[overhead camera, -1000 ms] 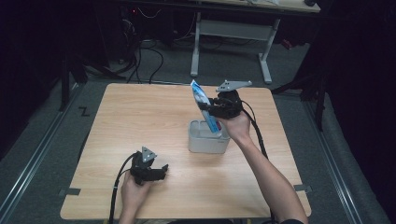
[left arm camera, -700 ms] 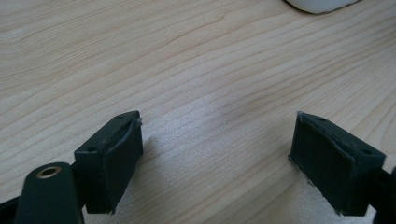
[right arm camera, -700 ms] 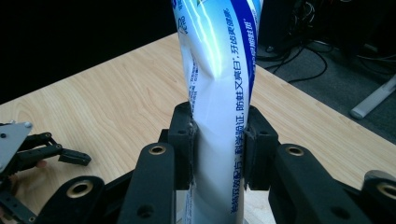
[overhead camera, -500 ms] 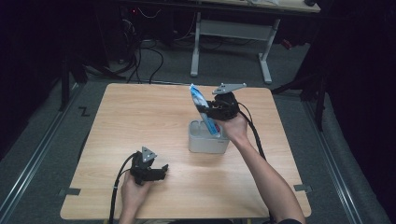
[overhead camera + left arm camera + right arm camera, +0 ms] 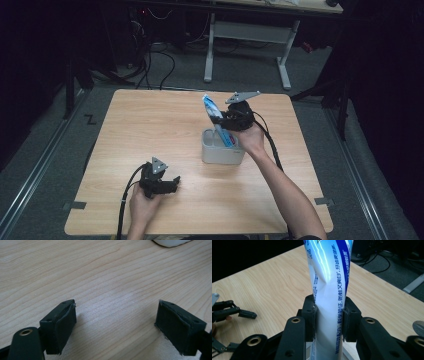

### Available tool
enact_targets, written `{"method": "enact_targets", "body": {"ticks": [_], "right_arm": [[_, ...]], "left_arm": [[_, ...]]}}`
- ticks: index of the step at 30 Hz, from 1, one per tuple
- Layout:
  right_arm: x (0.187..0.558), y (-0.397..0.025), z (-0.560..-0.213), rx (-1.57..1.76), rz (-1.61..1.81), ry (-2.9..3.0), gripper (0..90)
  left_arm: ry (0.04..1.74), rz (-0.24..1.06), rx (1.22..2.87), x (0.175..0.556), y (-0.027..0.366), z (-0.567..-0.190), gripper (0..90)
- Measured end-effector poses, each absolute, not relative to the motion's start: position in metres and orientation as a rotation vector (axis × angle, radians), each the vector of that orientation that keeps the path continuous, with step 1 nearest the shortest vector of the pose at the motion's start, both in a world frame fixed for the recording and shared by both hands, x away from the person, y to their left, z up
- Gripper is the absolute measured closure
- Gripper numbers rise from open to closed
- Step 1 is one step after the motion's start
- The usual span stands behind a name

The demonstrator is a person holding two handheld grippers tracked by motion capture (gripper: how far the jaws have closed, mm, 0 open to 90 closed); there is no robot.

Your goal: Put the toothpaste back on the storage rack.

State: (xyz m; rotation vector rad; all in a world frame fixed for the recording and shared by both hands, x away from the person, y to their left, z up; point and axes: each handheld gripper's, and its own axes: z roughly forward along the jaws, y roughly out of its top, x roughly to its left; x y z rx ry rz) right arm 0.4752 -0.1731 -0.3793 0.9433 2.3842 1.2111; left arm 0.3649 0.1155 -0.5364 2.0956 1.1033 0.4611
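Note:
A blue and white toothpaste tube (image 5: 217, 120) (image 5: 329, 285) stands tilted over a light grey holder cup (image 5: 222, 153) near the table's middle, its lower end down inside the cup. My right gripper (image 5: 225, 120) (image 5: 329, 315) is shut on the tube at mid-length, jaws pressing both sides. Near the front left of the table rests my left gripper (image 5: 172, 184) (image 5: 116, 325), open, jaws wide apart over bare wood with nothing between them. The left gripper (image 5: 247, 314) also appears far off in the right gripper view.
The wooden table (image 5: 150, 125) has open room to the left and behind the cup. The cup's white rim (image 5: 172, 242) shows at the top edge of the left gripper view. A desk frame (image 5: 250, 35) and cables stand on the floor beyond the table.
The right gripper has carried the toothpaste tube slightly left and lower, bringing its end into the cup. The left gripper has stayed put.

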Motion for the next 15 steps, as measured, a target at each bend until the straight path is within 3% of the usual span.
{"method": "enact_targets", "body": {"ticks": [15], "right_arm": [[0.4742,-0.1743,-0.3897,0.951,1.163,2.401,68.8]], "left_arm": [[1.103,0.461,2.095,0.3649,0.1155,-0.5364,17.0]]}}
